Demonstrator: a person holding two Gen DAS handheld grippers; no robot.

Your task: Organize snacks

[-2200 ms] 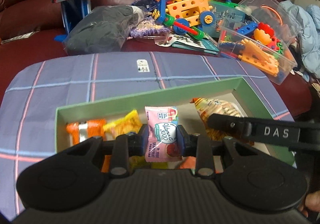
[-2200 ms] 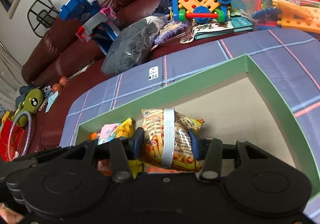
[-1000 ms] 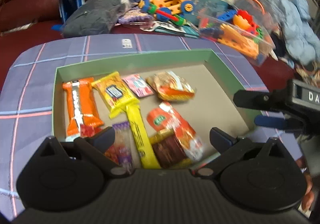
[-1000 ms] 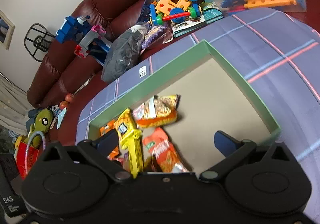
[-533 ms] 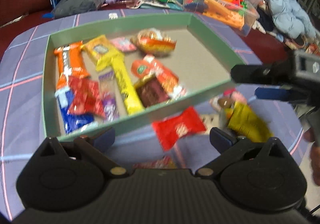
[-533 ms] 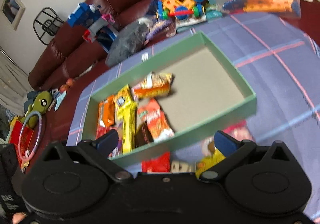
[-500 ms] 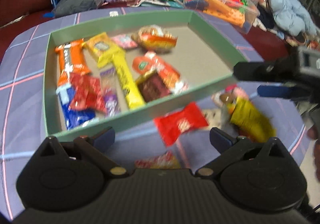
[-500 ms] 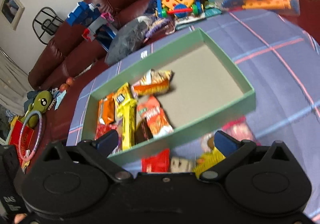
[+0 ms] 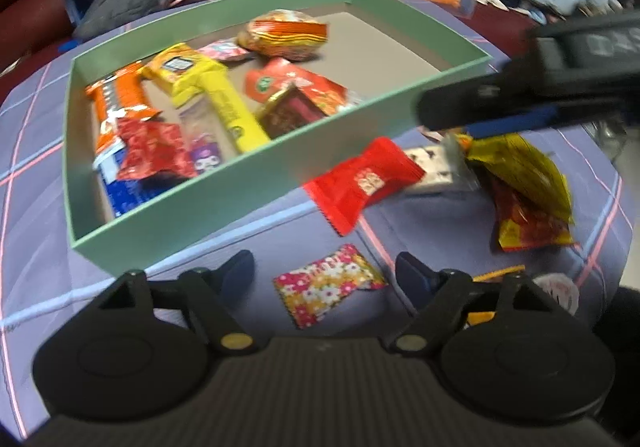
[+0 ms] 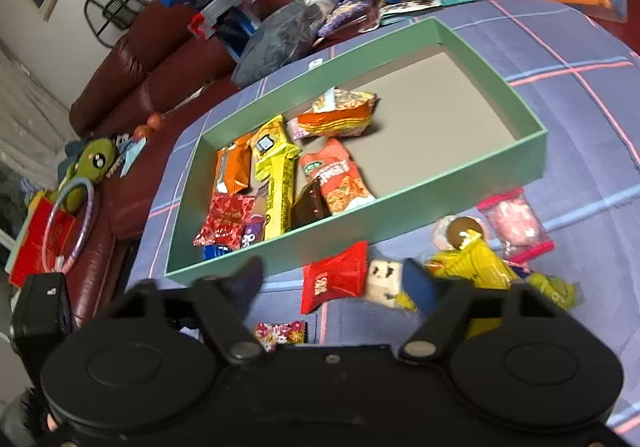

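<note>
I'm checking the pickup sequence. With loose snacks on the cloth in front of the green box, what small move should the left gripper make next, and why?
Probably lower the left gripper and finish closing on the floral packet: it lies between the closing fingers, not yet pinched, outside the green box.

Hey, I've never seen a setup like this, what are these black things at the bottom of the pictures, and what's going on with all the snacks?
Those black shapes are handheld two-finger tools, one in each of a person's hands, each carrying a camera looking along its fingers. The left tool is closing around a flowered packet on the plaid cloth; its pads don't press it yet. The right tool is closing near a red packet, holding nothing. A green box already contains several snacks; others lie loose beside it.
</note>
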